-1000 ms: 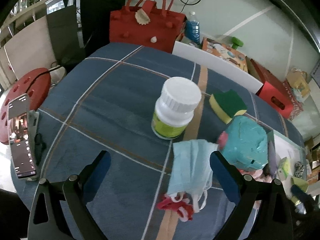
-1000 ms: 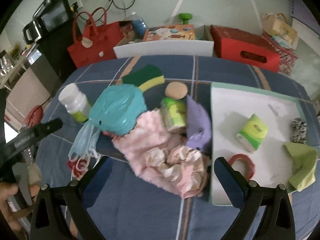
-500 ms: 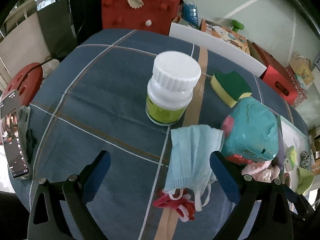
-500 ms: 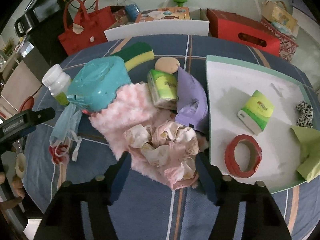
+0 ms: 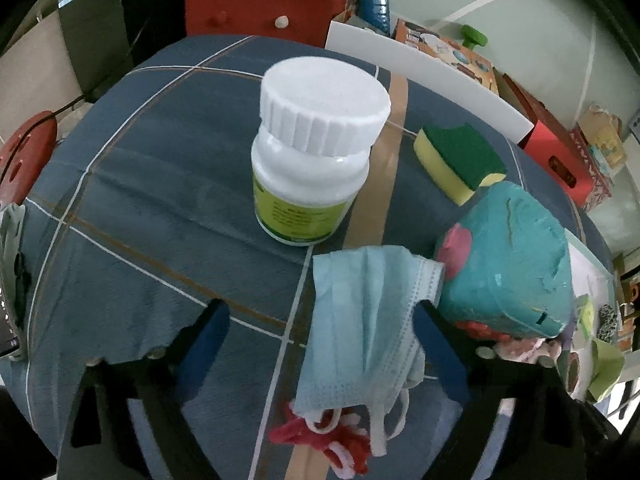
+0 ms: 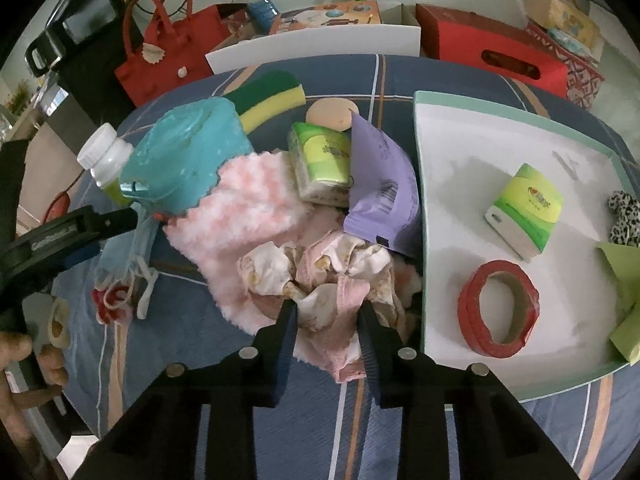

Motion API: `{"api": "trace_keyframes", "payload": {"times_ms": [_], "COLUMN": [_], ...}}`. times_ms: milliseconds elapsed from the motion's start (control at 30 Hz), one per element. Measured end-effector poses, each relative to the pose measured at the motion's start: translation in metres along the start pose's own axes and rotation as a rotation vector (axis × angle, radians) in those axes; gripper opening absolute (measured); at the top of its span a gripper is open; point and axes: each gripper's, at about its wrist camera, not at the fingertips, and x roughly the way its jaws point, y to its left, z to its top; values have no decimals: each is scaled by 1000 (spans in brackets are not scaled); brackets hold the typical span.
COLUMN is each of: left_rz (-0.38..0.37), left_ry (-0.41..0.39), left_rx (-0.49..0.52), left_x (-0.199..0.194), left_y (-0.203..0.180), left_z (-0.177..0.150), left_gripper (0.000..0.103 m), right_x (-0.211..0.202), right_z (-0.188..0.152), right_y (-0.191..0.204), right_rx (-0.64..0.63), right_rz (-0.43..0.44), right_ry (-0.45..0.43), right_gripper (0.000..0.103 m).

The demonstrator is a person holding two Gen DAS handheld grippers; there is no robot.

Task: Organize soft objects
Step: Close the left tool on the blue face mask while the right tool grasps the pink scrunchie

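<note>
My right gripper (image 6: 329,312) is shut on the crumpled pink-and-cream cloth (image 6: 320,276), which lies on a fluffy pink towel (image 6: 244,216) on the blue checked tablecloth. My left gripper (image 5: 320,320) is open, its jaws either side of a light blue face mask (image 5: 360,328); it also shows in the right wrist view (image 6: 124,248). A red scrunchie (image 5: 320,436) lies under the mask's loops. A white tray (image 6: 452,152) with a green rim holds a tissue pack (image 6: 524,208), red tape roll (image 6: 498,312), leopard scrunchie (image 6: 624,216) and green cloth (image 6: 628,312).
A white pill bottle (image 5: 312,152) stands just beyond the mask. A teal wipes pack (image 5: 508,260), a yellow-green sponge (image 5: 460,160), another tissue pack (image 6: 324,164), a purple pouch (image 6: 380,188) and a round puff (image 6: 332,114) crowd the table's middle. A red bag (image 6: 172,48) stands behind.
My right gripper has moved down to the crumpled cloth and closed on it. My left gripper has moved forward toward the mask and bottle, staying open.
</note>
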Motion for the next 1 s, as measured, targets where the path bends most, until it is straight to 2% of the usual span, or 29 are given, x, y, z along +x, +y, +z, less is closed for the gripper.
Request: {"api": "trace_keyframes", "payload": {"times_ms": [33, 200, 233, 300, 567, 1000], "left_rz": [-1, -27, -41, -70, -127, -146], "left_ry": [6, 52, 52, 49, 13, -73], "left_rx": [5, 18, 15, 9, -36, -65], "left_x": [2, 15, 15, 13, 1, -30], "left_y": [-1, -4, -4, -4, 8, 16], "left_z": [0, -3, -4, -3, -4, -1], "left_gripper": [83, 49, 46, 29, 14, 9], "right_x": [-1, 1, 1, 1, -7, -40], "right_z": [-2, -3, -3, -3, -2, 2], "right_y": [1, 5, 6, 6, 3, -2], "right_rx": [-6, -19, -21, -22, -9, 42], "right_rz": [-2, -2, -1, 0, 20, 107], "right_ry": [-2, -3, -3, -6, -41, -159], "right_gripper": [29, 24, 22, 18, 11, 10]}}
